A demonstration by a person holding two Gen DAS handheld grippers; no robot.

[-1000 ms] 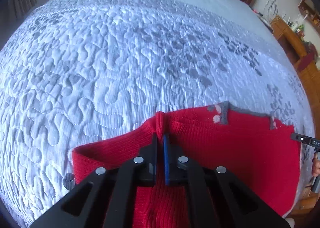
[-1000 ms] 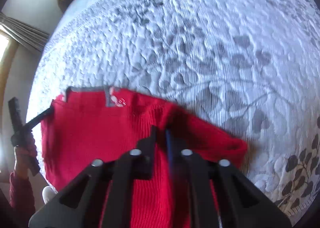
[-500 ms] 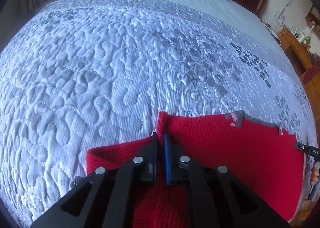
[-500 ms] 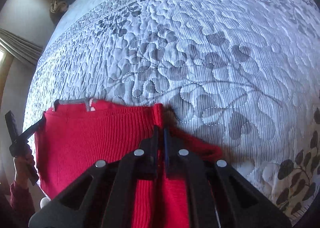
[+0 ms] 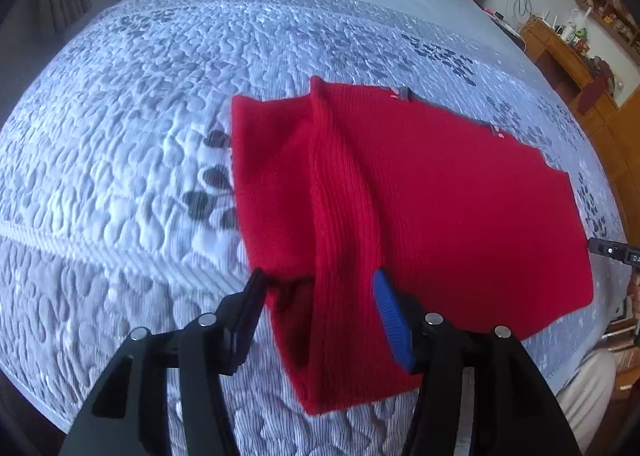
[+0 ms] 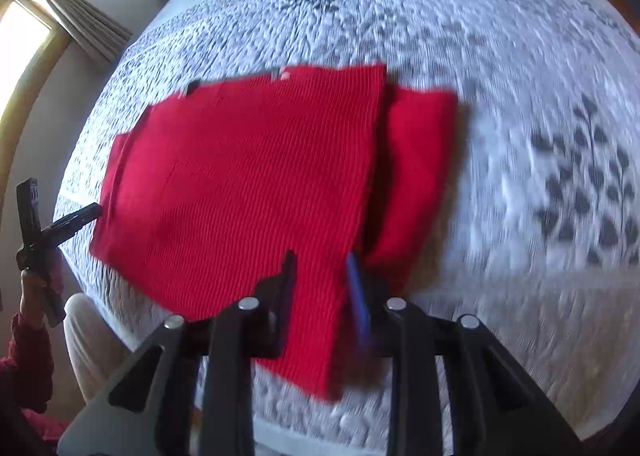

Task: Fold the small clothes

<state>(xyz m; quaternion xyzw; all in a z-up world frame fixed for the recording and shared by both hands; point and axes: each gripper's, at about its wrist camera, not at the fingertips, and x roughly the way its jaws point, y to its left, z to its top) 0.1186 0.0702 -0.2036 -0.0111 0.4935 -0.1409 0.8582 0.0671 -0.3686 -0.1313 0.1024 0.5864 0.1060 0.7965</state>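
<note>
The red sweater (image 5: 440, 196) is seen lying flat on the quilted bed (image 5: 120, 176), one side flap folded over, with left gripper (image 5: 316, 308) and right gripper (image 6: 320, 276) both spread wide and empty, so a fresh edge must be gripped next.

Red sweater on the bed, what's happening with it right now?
A person with a handheld gripper in each hand is folding a red knit sweater on a quilted bedspread. Both sides are turned in over the body, and the garment lies on the bed. The left gripper and right gripper both have their jaws open, straddling the folded edges at the near end without clamping the fabric.
</note>
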